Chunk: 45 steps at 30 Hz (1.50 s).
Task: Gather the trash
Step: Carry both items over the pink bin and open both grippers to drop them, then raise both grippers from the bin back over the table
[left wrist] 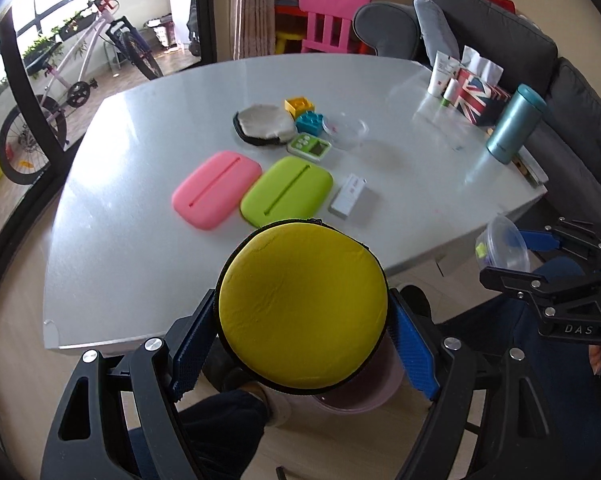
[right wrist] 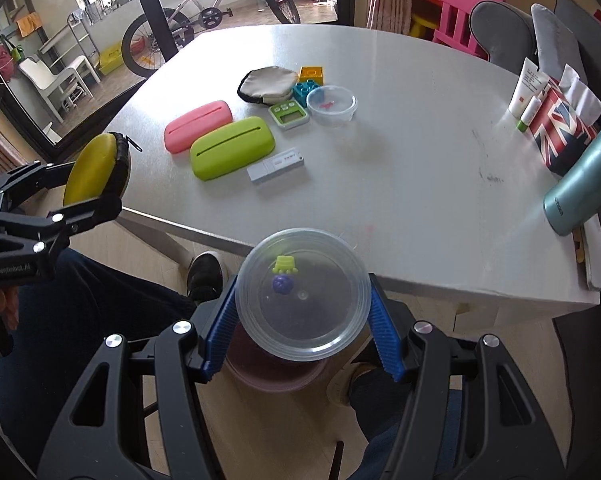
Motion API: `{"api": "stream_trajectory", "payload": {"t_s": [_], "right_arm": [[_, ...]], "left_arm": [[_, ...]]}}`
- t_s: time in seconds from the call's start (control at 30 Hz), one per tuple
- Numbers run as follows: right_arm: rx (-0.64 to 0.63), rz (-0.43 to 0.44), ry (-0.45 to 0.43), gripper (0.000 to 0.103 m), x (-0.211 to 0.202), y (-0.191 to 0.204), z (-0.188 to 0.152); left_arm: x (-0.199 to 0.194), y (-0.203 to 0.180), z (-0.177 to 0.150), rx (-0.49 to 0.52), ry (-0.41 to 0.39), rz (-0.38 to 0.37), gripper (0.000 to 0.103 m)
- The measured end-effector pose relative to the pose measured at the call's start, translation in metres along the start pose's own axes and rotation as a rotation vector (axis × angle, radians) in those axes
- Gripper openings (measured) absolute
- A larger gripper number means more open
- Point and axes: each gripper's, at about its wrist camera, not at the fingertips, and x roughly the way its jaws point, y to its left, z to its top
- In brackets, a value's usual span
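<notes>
My left gripper (left wrist: 300, 320) is shut on a round yellow zip case (left wrist: 302, 296), its blue pads pressing on both sides, just off the table's near edge. In the right wrist view that case (right wrist: 90, 172) shows edge-on in the left gripper (right wrist: 88, 188). My right gripper (right wrist: 302, 292) is shut on a clear plastic tub (right wrist: 300, 320) with a small green and a small purple piece inside. The left wrist view has the same tub (left wrist: 500, 244) in the right gripper (left wrist: 518, 258) at the right. A pinkish bin (right wrist: 268, 376) (left wrist: 364, 392) stands on the floor below both held things, mostly hidden by them.
On the grey table (right wrist: 420, 200) lie a pink case (right wrist: 198, 126), a green case (right wrist: 232, 148), a white test kit (right wrist: 276, 164), a timer (right wrist: 288, 114), bricks, a grey pouch (right wrist: 266, 84), another clear tub (right wrist: 331, 105), a flag tissue box (right wrist: 560, 128) and a teal flask (right wrist: 580, 184). A person's legs and shoes are below.
</notes>
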Motion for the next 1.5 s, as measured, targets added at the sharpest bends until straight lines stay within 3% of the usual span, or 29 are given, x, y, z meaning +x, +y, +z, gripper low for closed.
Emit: {"api": "stream_trajectory", "payload": {"t_s": [0.37,0.63,0.73,0.97,1.17,1.3,1.5], "right_arm": [[-0.009,0.043,0.206,0.060,0.070,0.003,-0.051],[-0.024,0.081,0.235,0.061,0.083,0.008,-0.056],[-0.028,0.073,0.233,0.081,0.087,0.008,-0.055],[0.003,0.044,0.240,0.091,0.089,0.002,-0.054],[0.048,0.022,0.228,0.092,0.082,-0.015,-0.051],[0.071,0.017,0.214,0.092,0.077,-0.024,-0.048],[0.084,0.017,0.203,0.092,0.073,-0.030,-0.047]], "left_arm": [[0.064,-0.015,-0.049,-0.015,0.198,-0.095,0.078],[0.063,-0.002,-0.049,-0.057,0.189,-0.105,0.078],[0.063,0.001,-0.048,-0.062,0.190,-0.103,0.078],[0.068,-0.005,-0.049,-0.051,0.208,-0.121,0.078],[0.074,-0.012,-0.050,-0.040,0.232,-0.155,0.079],[0.074,-0.010,-0.049,-0.061,0.222,-0.174,0.096],[0.075,-0.010,-0.047,-0.072,0.221,-0.174,0.096]]}}
